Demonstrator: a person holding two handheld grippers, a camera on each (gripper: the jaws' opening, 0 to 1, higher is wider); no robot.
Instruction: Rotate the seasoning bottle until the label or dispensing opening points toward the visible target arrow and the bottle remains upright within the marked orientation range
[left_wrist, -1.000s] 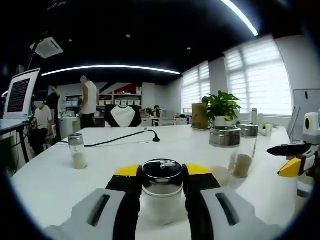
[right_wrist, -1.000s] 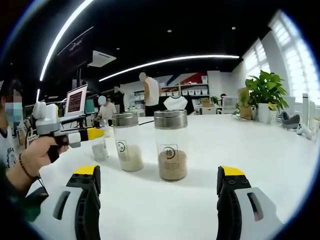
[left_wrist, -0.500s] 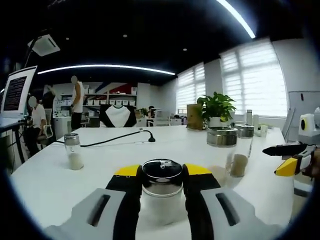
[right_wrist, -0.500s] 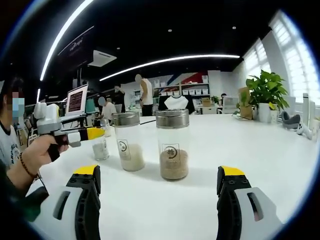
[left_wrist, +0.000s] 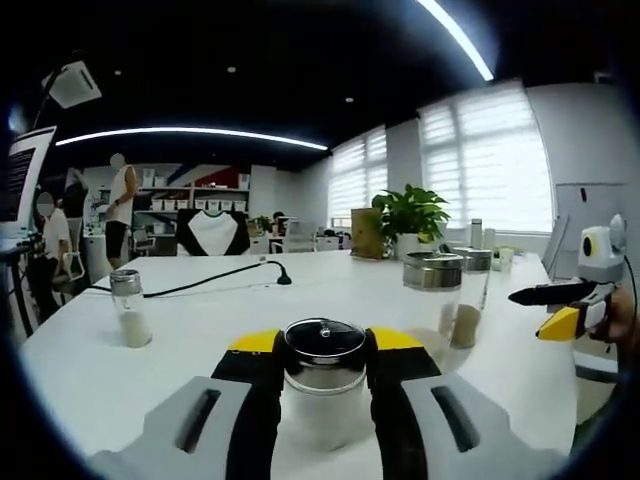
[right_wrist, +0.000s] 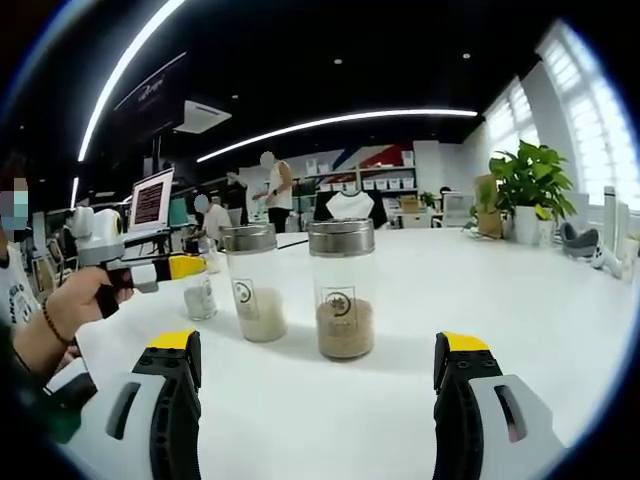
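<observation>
Yellow-tipped black jaws of the left gripper (left_wrist: 324, 372) press in on both sides of the seasoning bottle (left_wrist: 325, 375), pinching it just under its shiny metal lid; the clear body below holds a pale powder and stands upright on the white table (left_wrist: 120, 385). That bottle is the landmark here. Beyond it and to the right stand two taller jars with steel lids, a nearer jar (left_wrist: 432, 295) and a brown-filled jar (left_wrist: 469, 300) just beside it. Well away to the bottle's left stands a small shaker (left_wrist: 128, 308), and a black cable (left_wrist: 215, 282) trails across the table behind it. Farther right of the bottle the right gripper (left_wrist: 553, 307) hangs in the air, a hand around its grip.

In the right gripper view, the right gripper (right_wrist: 318, 365) has its jaws spread wide, nothing between them, facing the two tall jars.

I can see no target arrow or marked range on the table, and the bottle's label side is hidden by the jaws. My reading is that the grasp is made and the bottle is upright, but whether the turn is finished I cannot tell; aligning and releasing seem left to do.
</observation>
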